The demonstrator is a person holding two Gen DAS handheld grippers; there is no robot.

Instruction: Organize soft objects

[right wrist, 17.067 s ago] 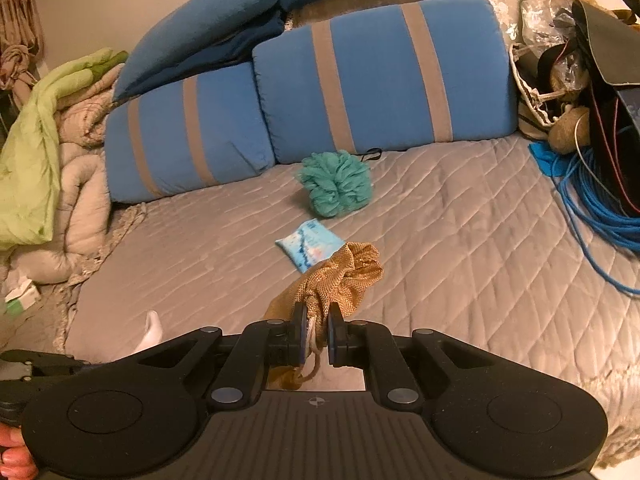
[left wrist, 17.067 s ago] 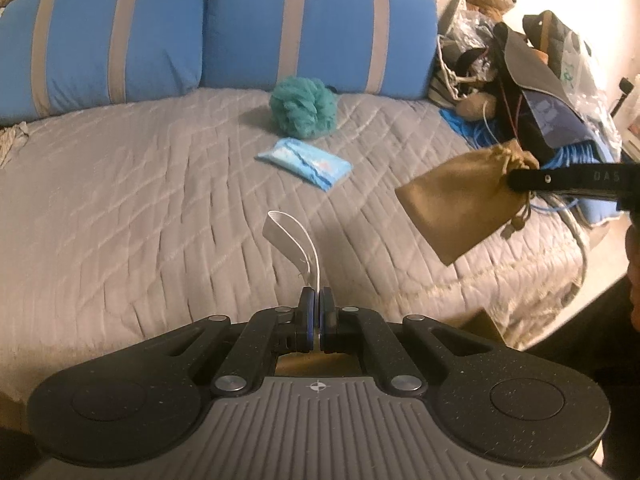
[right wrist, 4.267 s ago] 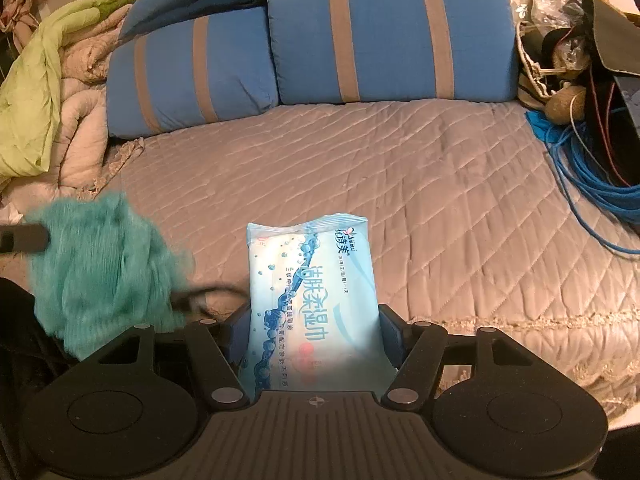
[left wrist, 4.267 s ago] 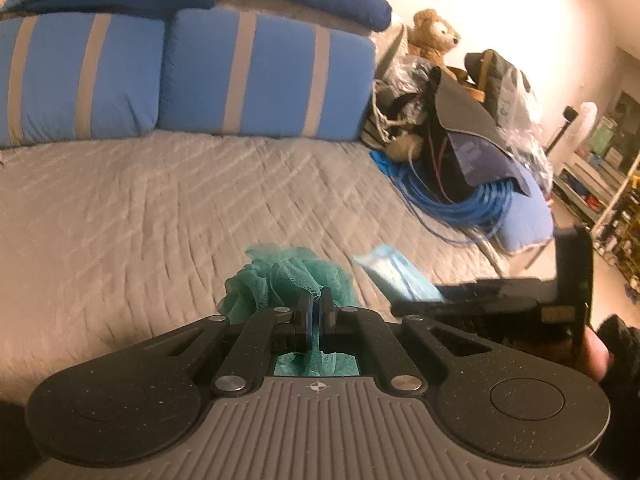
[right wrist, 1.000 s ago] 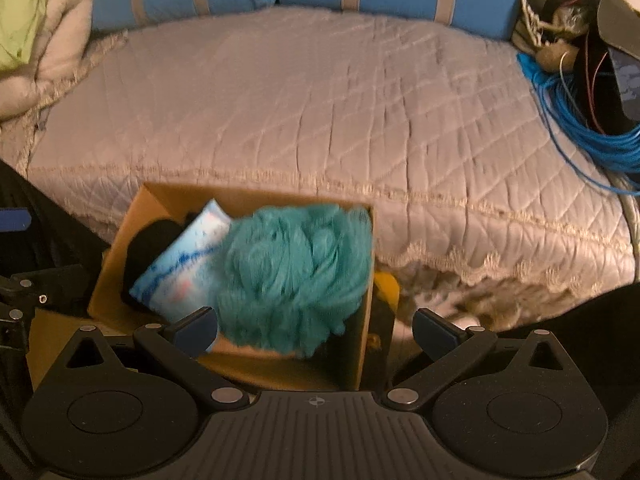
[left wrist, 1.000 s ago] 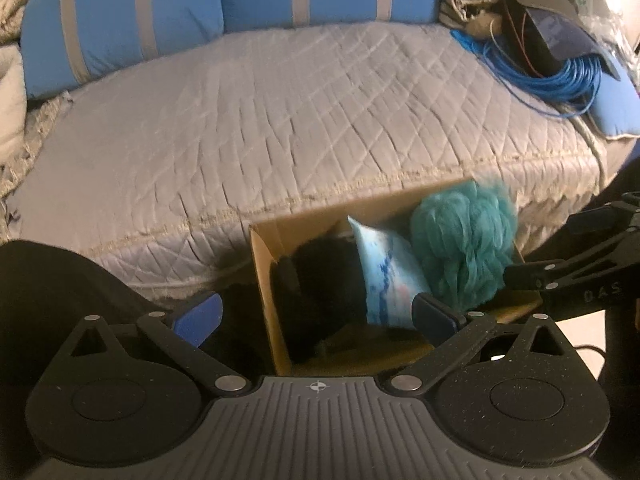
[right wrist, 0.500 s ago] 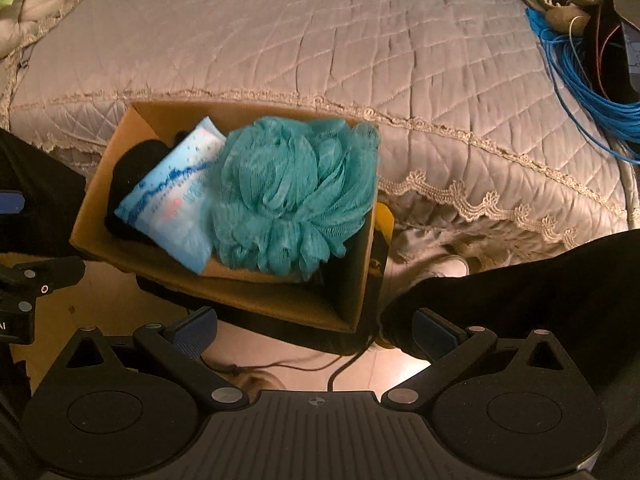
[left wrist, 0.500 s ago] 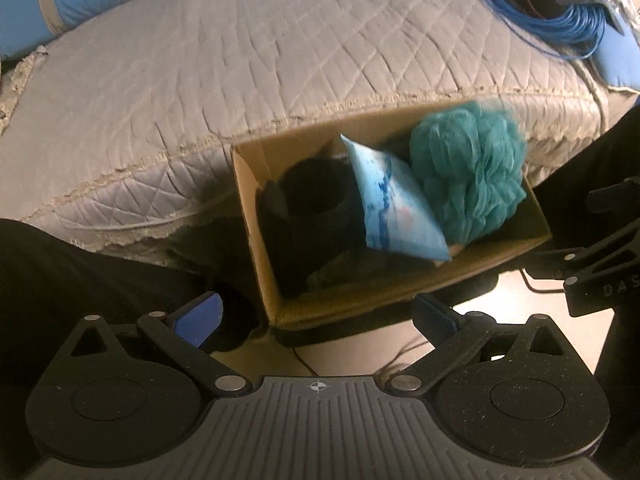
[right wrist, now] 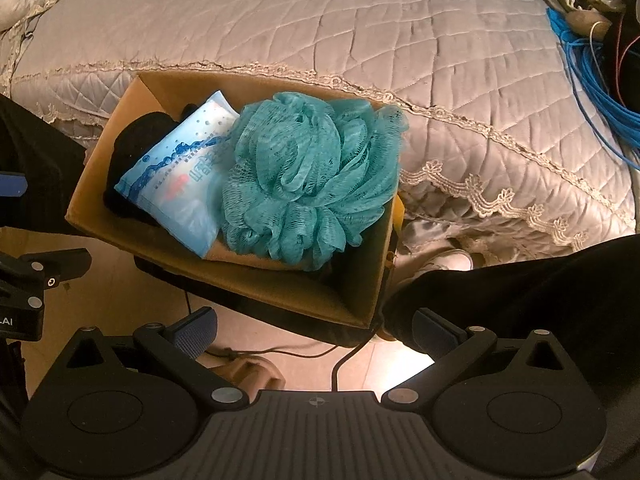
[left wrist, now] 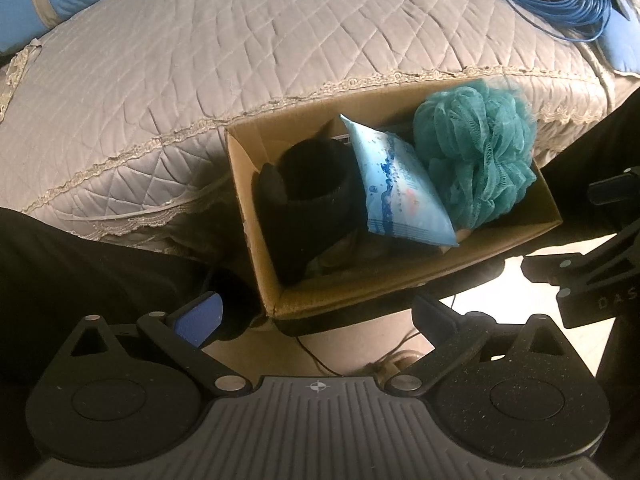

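- Teal pouf (right wrist: 308,176) sits in the box (right wrist: 352,292), filling its right end and bulging above the rim.
- Wipes pack (right wrist: 180,184) leans tilted against the pouf's left side, touching it; in the left wrist view the pack (left wrist: 396,188) stands on edge between the pouf (left wrist: 476,148) and a black item (left wrist: 308,184).
- That black item is at the left end of the box (left wrist: 248,200), pressed against the pack; what it is, hard to tell.
- Something tan shows under the pack and pouf, mostly hidden.
- Right gripper (right wrist: 316,332) hangs above and on the near side of the box, jaws spread wide, nothing between them; the pouf lies ahead of it, clear of both fingers.
- Left gripper (left wrist: 316,316) is likewise spread wide and empty, above the box's near wall; the pack and black item lie straight ahead, not touched.
- Each gripper shows at the edge of the other's view, flanking the box.
- The box stands against the edge of the bed (left wrist: 240,40), whose grey quilt has a lace trim just behind the far wall.
- Dark clothed legs (right wrist: 520,280) of the person sit on either side of the box.
- Blue cable (right wrist: 592,76) lies coiled on the bed's far right, well apart from the box.
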